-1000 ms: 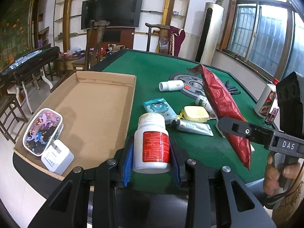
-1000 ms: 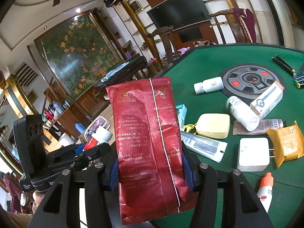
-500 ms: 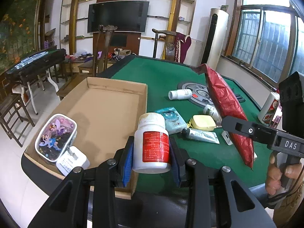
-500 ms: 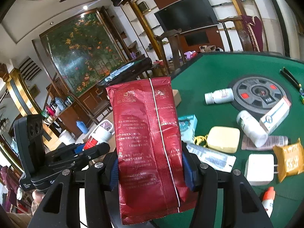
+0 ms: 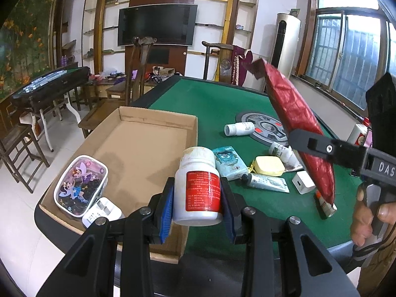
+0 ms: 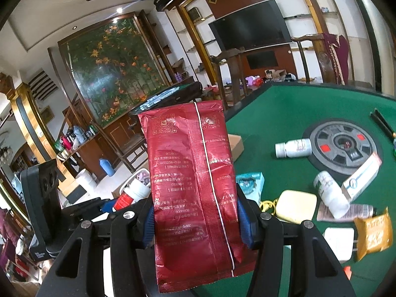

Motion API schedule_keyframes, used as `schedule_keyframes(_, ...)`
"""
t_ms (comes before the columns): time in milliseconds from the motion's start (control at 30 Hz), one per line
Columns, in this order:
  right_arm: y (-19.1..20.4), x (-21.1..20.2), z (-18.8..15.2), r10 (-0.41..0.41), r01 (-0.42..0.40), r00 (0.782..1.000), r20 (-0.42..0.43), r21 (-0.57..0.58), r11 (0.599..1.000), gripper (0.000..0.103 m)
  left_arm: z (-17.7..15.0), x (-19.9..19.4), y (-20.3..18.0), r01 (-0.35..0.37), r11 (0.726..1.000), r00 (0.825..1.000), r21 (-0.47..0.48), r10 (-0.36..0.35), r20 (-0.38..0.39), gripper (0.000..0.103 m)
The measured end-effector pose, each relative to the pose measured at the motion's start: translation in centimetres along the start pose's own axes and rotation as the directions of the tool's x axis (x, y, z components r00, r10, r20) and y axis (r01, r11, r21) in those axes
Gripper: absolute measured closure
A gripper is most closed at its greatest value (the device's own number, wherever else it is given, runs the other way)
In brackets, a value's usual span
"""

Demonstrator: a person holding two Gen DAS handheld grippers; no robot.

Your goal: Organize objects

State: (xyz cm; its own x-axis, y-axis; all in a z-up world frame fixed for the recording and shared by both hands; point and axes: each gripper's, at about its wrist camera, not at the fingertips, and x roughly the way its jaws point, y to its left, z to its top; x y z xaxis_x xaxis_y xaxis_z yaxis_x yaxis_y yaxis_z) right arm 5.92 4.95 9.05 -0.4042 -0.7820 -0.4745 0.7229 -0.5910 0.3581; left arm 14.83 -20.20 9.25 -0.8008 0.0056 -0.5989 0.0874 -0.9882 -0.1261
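A white pill bottle (image 5: 198,185) with a red label stands upright, clamped in the left tongs (image 5: 196,199) above the cardboard box's (image 5: 138,148) near corner. The right tongs (image 6: 196,219) clamp a red foil packet (image 6: 195,173) above the green surface (image 5: 217,104).

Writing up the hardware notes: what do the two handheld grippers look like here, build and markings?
Both are matte black plastic frames with triangular cut-outs and silver screws. The left gripper and right gripper each carry blue ribbed pads on their fingers. The right one's side reads "DAS" in white, with a pistol handle; a boxy black camera block sits on top. No sleeve shows.
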Motion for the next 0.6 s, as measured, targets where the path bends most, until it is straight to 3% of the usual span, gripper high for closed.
schedule_keyframes(600,0.4,2.5,2.1,0.009,-0.010,1.000,-0.025,-0.036,0.999,0.044,0.9,1.2,1.6,-0.033,0.999,0.999,-0.022,0.032,-0.020,0.070)
